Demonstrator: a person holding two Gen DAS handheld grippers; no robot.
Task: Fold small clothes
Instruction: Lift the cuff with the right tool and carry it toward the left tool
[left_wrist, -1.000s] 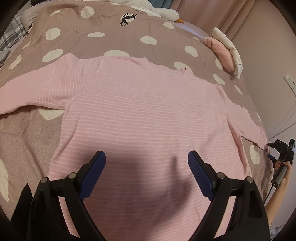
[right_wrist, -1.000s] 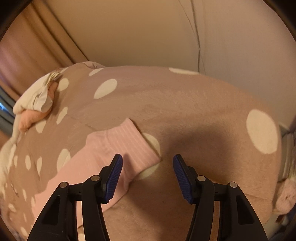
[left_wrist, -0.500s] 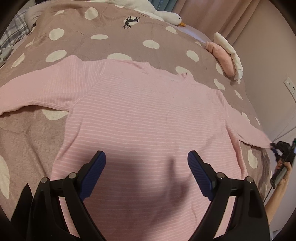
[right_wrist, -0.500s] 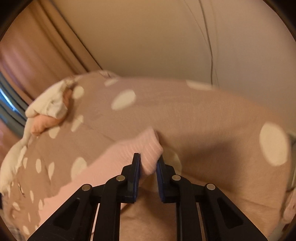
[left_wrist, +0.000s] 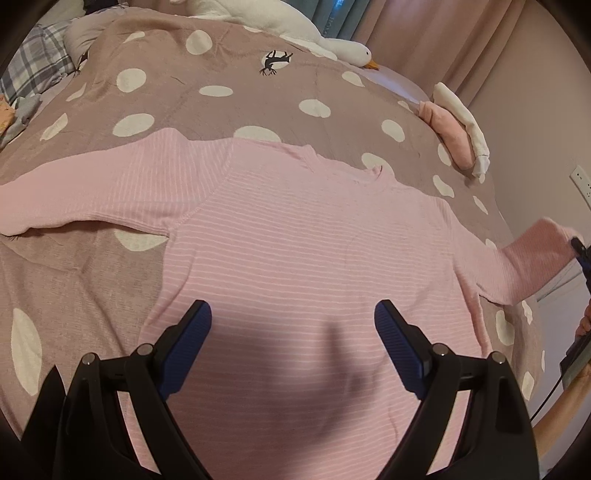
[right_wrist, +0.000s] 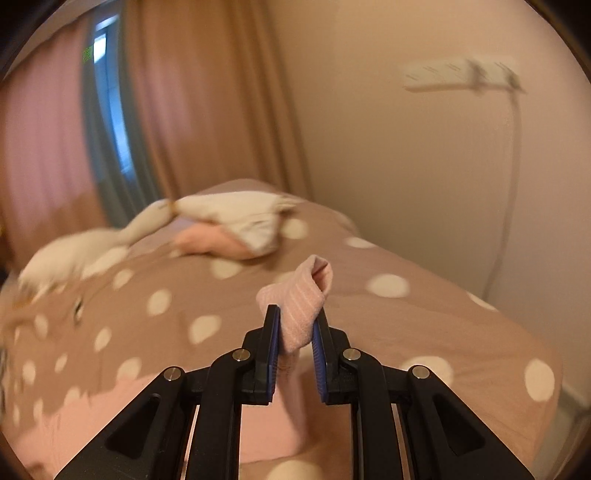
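While the left hand-held gripper (left_wrist: 293, 343) hovers spread, the right hand-held gripper (right_wrist: 294, 328) pinches the pink sweater's (left_wrist: 303, 254) upward-pointing sleeve cuff (right_wrist: 301, 295).

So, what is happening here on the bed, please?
A person is folding a pink striped top that lies spread flat on a dotted blanket. The right gripper is shut on the cuff of the right sleeve and holds it lifted off the blanket. The left gripper is open and hovers over the lower body of the top, holding nothing. The other sleeve lies flat. Some folded clothes sit at the bed's far edge.
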